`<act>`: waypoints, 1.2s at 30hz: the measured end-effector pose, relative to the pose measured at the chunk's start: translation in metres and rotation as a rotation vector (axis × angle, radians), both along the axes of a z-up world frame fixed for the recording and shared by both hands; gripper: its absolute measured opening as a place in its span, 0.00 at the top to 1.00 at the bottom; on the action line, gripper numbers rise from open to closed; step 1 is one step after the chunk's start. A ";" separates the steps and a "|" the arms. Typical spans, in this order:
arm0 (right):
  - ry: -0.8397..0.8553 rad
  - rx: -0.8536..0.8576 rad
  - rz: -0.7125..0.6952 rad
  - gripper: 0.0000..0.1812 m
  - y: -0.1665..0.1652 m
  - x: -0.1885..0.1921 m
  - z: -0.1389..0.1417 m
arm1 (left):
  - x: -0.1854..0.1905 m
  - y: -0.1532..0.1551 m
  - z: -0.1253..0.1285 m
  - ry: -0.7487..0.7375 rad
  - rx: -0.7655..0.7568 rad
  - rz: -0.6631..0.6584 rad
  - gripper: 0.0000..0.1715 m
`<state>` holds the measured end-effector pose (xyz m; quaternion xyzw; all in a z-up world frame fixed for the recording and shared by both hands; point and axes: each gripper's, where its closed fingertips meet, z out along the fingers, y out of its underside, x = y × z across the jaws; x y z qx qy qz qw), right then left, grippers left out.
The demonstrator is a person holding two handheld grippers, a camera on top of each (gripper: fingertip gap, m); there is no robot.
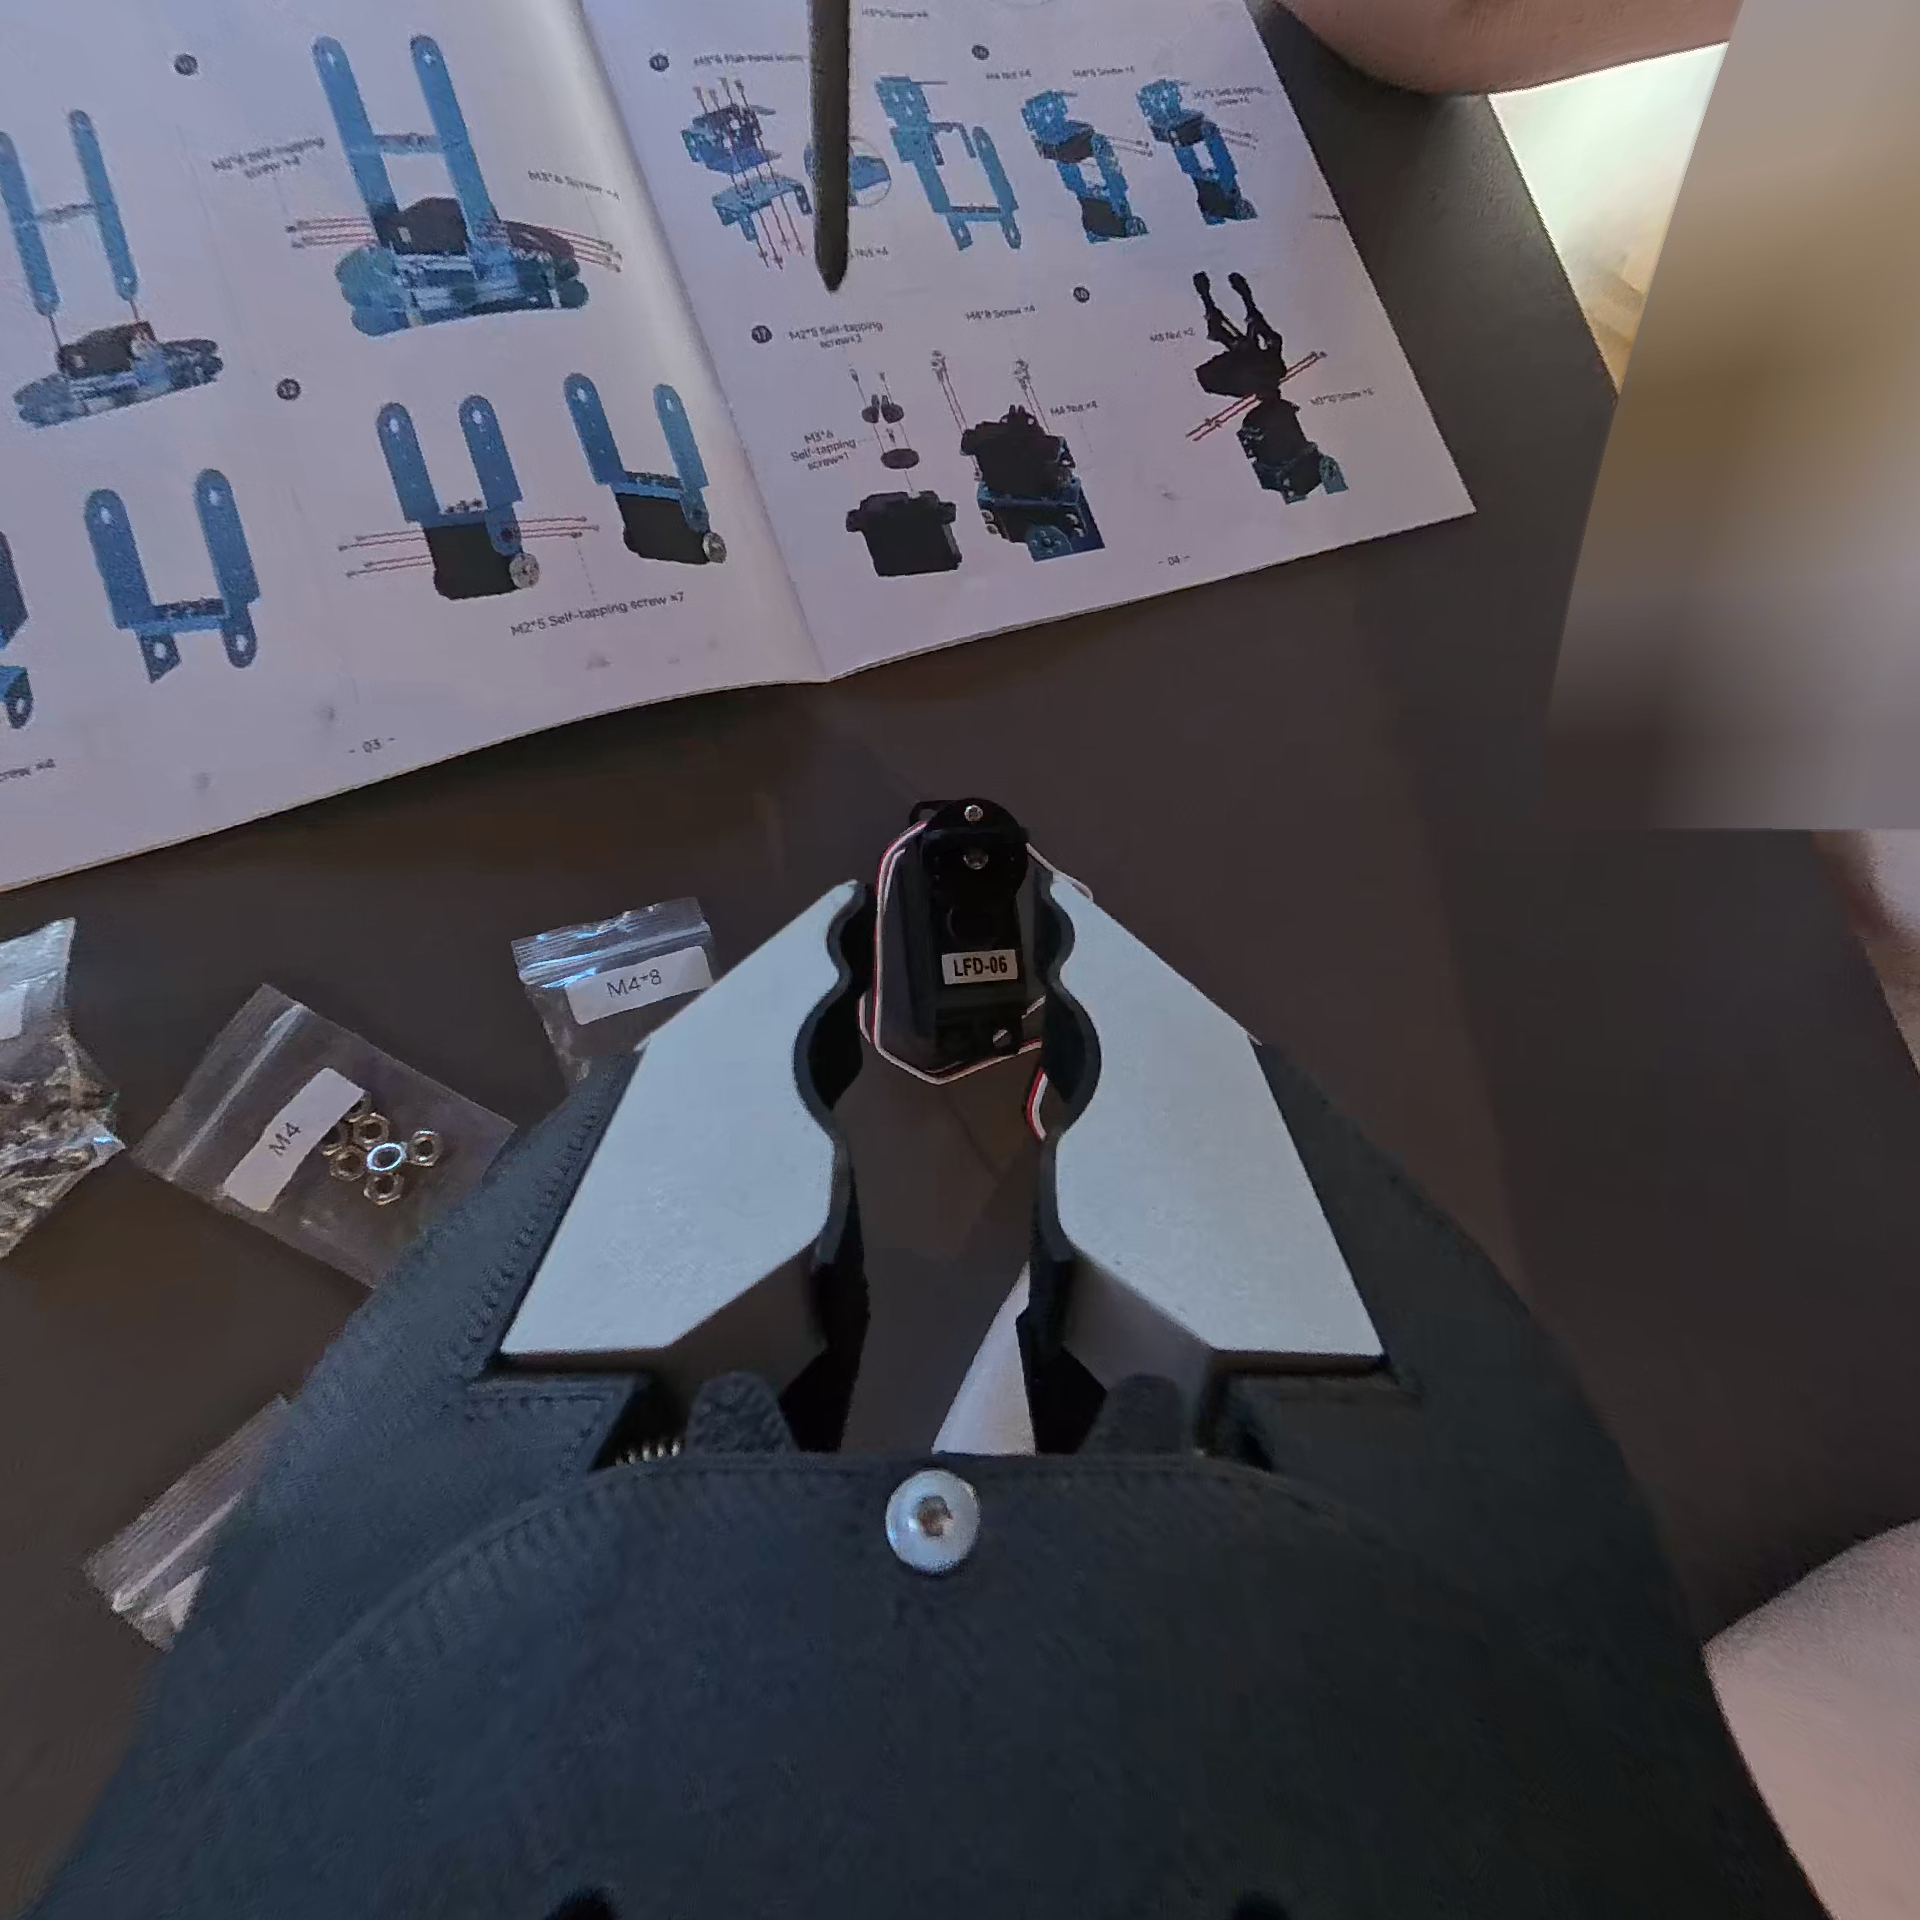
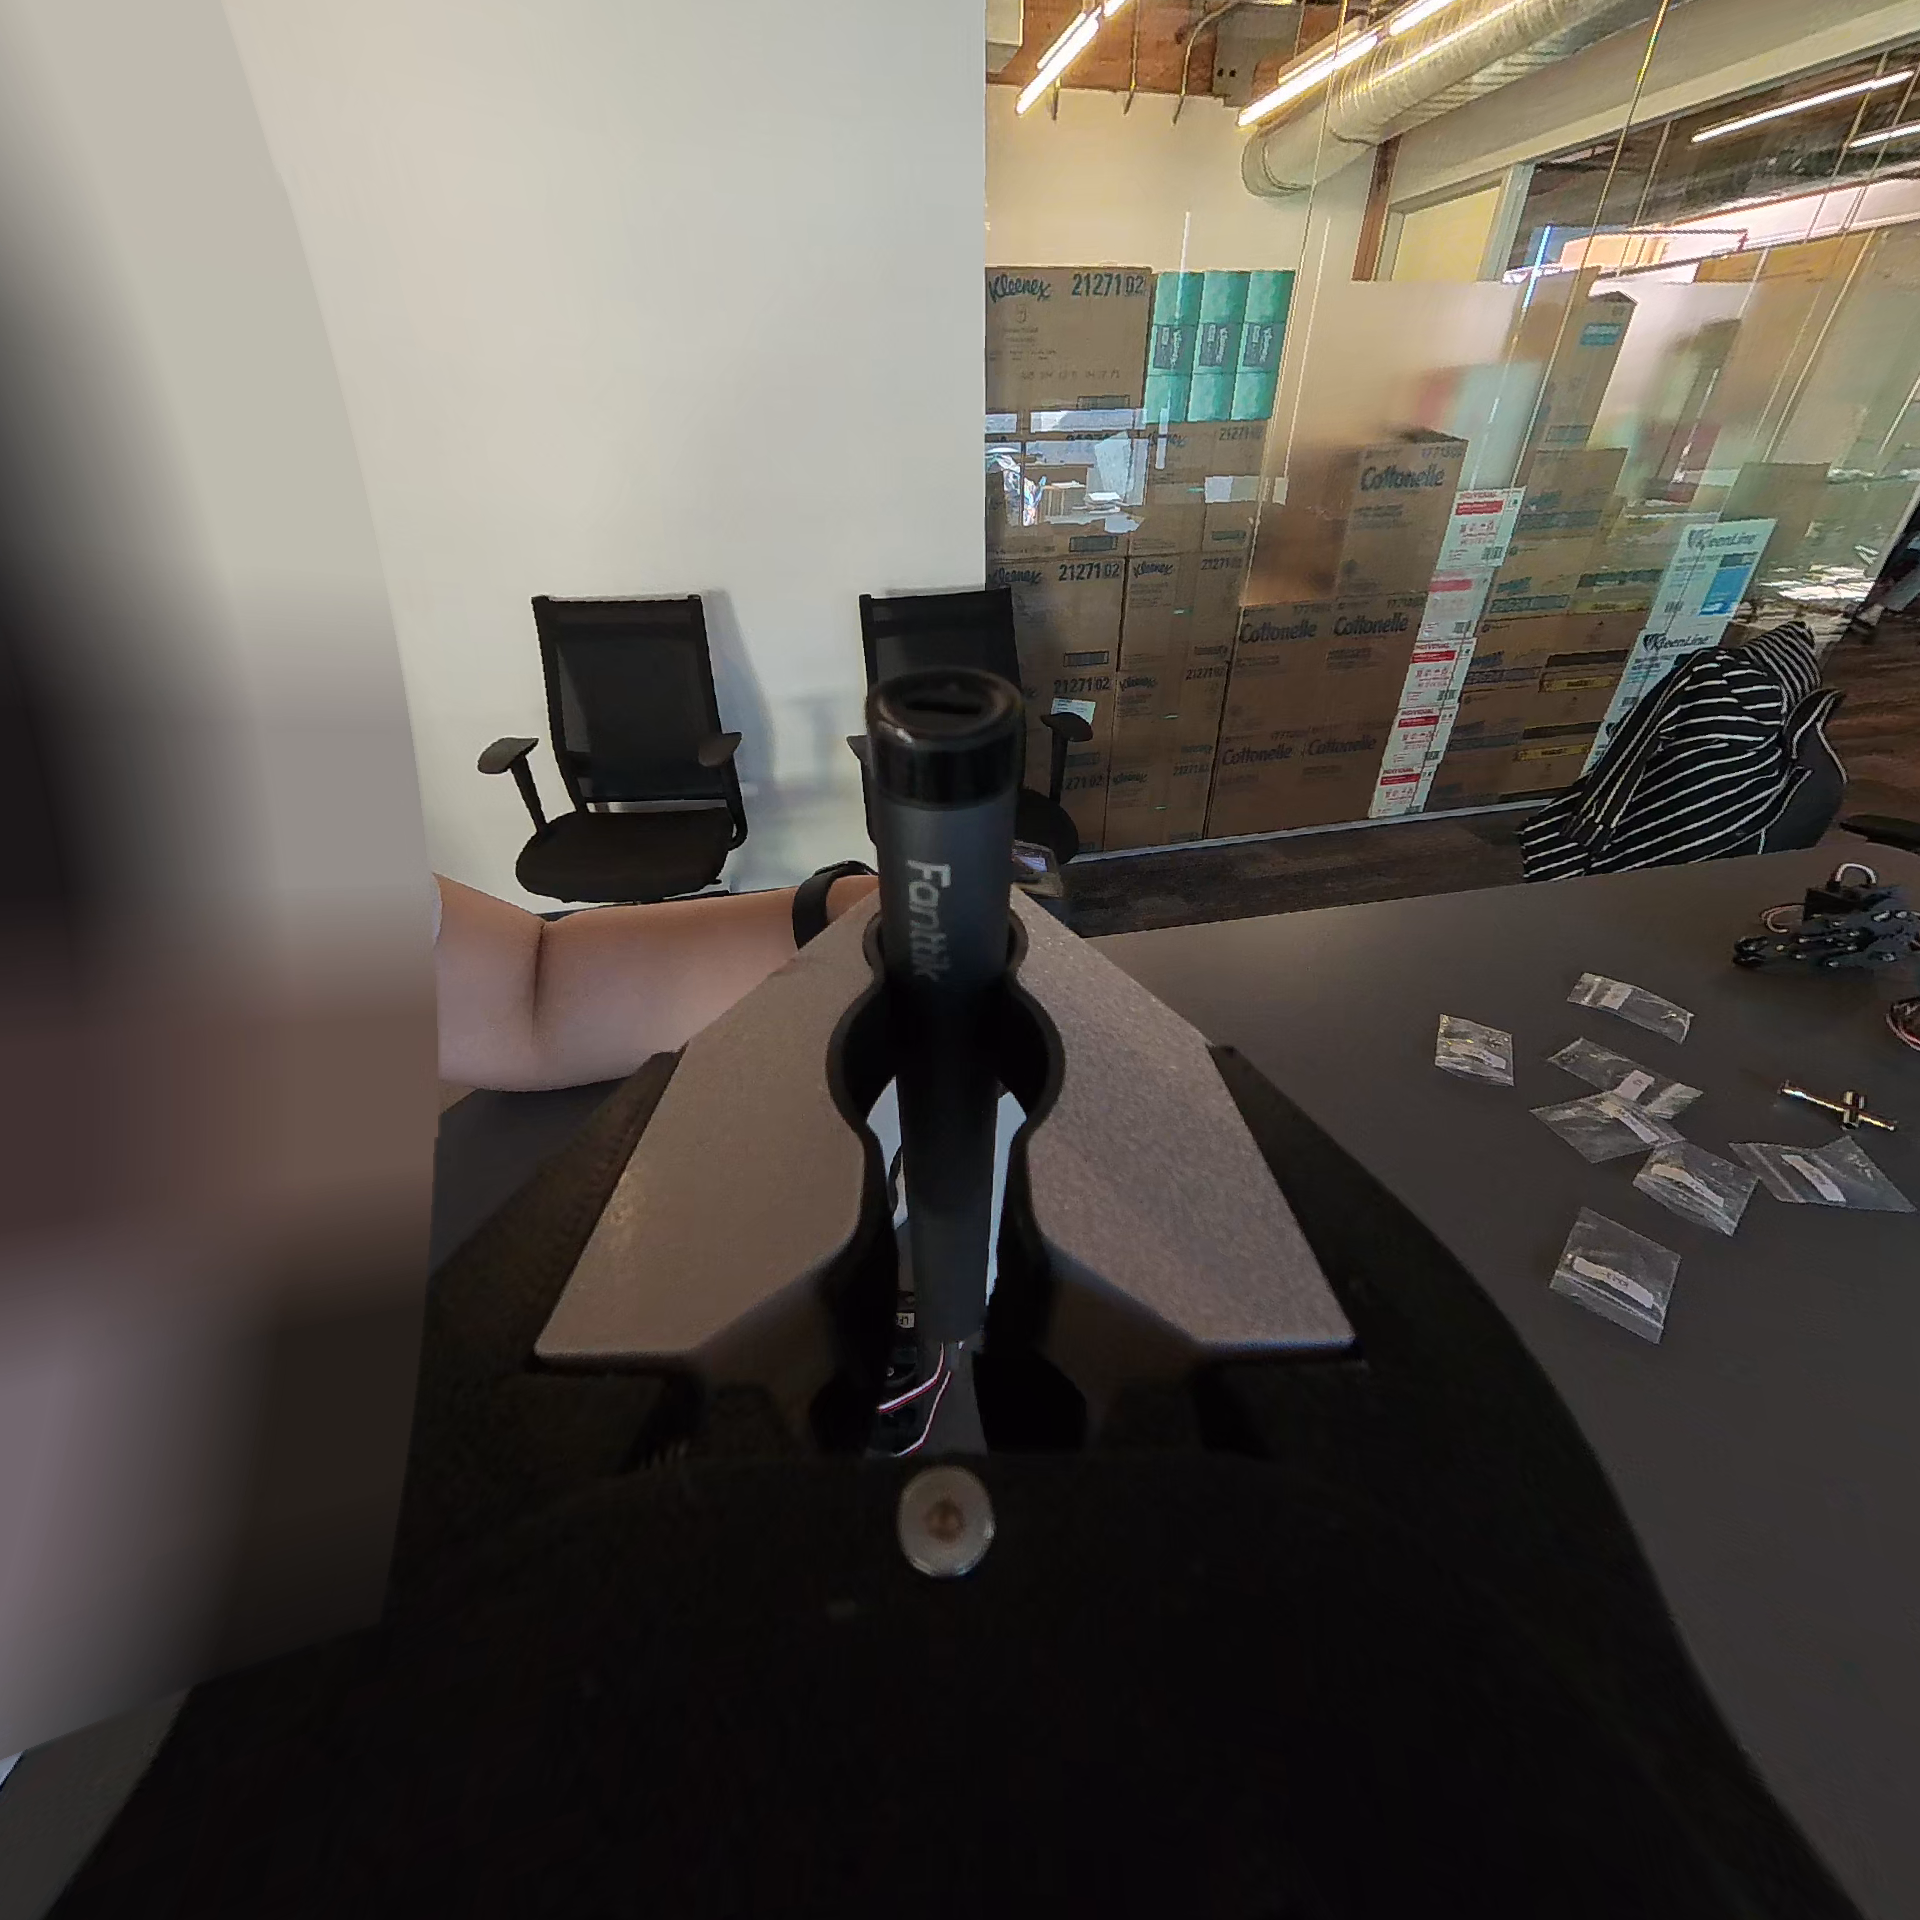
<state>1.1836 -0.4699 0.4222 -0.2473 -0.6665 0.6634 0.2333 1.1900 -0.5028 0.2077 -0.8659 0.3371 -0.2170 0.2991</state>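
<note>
- In the left wrist view, soft daylight falls evenly on the dark table [image 1: 1351, 935]; a bright sunlit patch glares at 1 o'clock.
- The open booklet [image 1: 727, 364] is sharp at centre, softer and bent toward 10 o'clock.
- A smooth blur patch covers 3 o'clock.
- The right wrist view is brighter at 1 o'clock, where ceiling strip lights [image 2: 1070, 47] glow; its lower half sinks into deep shadow.
- A blur patch fills 9 o'clock.
- Fisheye curving bows the edges; the frosted glass wall [image 2: 1455, 436] hazes the boxes.

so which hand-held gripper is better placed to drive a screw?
Right: it's shut on the electric screwdriver. Left is shut on the servo, likely just steadying it.
</note>
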 end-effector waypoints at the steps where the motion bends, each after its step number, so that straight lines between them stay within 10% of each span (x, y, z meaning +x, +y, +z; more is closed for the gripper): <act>1: -0.002 0.000 0.000 0.94 0.000 0.000 0.000 | 0.000 0.000 -0.001 0.002 -0.006 0.001 0.83; 27: -0.014 0.004 0.014 0.94 -0.004 -0.001 -0.005 | -0.001 -0.002 -0.006 0.105 -0.033 0.002 0.85; 36: -0.050 0.003 0.043 0.94 -0.011 -0.006 -0.016 | -0.012 -0.007 0.029 -0.024 0.064 0.048 0.82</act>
